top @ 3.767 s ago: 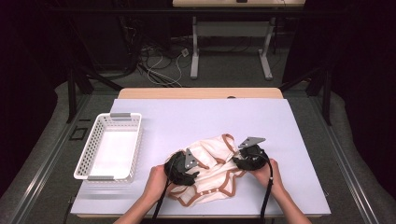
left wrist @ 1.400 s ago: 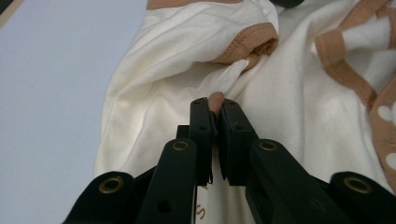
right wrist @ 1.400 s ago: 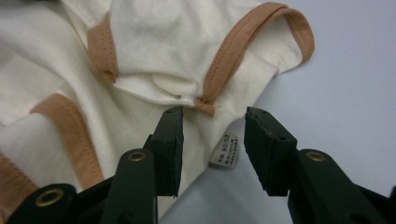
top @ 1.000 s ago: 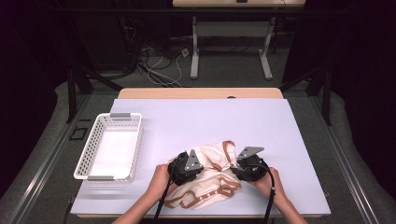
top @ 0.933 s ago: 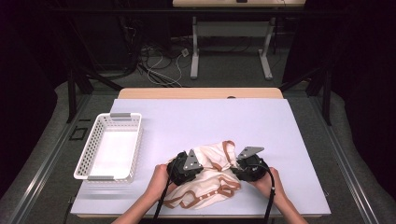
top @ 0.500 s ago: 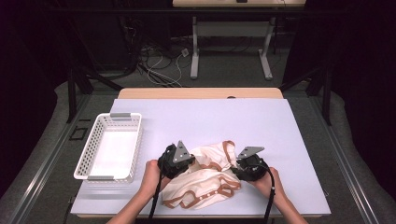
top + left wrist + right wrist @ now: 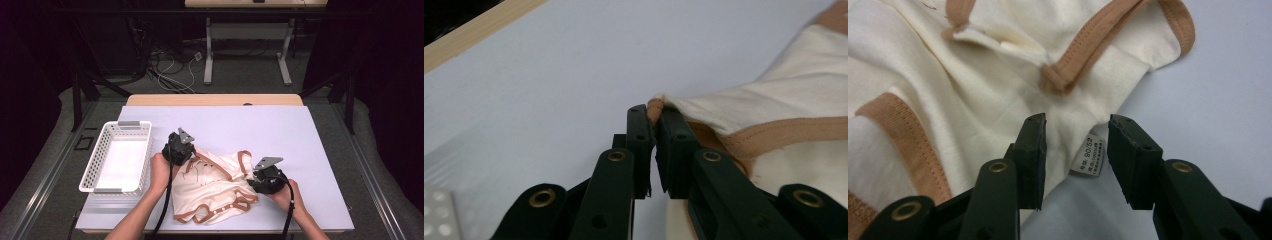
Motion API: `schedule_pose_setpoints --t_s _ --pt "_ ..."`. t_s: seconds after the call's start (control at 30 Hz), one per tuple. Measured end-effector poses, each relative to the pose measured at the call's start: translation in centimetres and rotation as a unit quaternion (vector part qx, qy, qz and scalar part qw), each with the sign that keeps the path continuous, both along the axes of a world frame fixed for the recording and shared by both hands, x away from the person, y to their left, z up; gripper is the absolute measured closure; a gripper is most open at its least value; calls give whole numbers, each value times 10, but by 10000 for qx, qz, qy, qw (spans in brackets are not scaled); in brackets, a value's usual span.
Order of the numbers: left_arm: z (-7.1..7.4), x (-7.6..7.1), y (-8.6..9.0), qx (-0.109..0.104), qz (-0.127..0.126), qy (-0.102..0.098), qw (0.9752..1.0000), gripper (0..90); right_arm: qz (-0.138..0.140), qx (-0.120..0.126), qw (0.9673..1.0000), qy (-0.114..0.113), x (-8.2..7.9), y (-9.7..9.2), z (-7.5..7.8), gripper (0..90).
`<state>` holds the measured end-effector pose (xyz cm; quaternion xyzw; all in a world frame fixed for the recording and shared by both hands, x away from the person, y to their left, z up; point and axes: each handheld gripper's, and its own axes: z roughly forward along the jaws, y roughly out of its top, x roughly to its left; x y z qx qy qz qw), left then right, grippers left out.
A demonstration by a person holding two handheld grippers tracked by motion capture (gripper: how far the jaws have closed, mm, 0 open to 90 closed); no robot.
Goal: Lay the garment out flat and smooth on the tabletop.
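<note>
The left claw (image 7: 186,150), clamped on the garment (image 7: 220,187) trim, has drawn it toward the basket (image 7: 118,156), spreading it; the right claw (image 7: 1075,152) hovers part-open, empty.

Your left gripper (image 7: 178,146) sat farther from you than the right, its black body turned so the grey plate on top pointed away from you. Your left hand (image 7: 159,170) wrapped it from behind, forearm coming up from the near edge at a slant. Its jaws were pressed nearly together, pinching a fold of fabric at their tips. Your right gripper (image 7: 265,178) lay low and closer to you, with your right hand (image 7: 286,196) behind it. Its jaws stood apart, gripping nothing.
</note>
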<state>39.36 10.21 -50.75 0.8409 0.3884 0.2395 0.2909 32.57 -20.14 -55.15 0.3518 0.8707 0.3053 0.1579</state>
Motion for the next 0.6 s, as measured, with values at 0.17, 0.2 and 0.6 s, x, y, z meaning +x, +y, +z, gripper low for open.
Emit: schedule_pose_setpoints --t_s 0.17,0.2,0.6 --pt "-13 16 -2 223 288 346 9987 828 5 7 10000 -17 0 0 0 593" --pt "-16 18 -2 266 281 453 9982 812 18 -12 10000 22 1 0 0 590" --pt "-12 -7 -4 35 177 402 9990 461 337 56 9973 -646 -9 13 20 589"
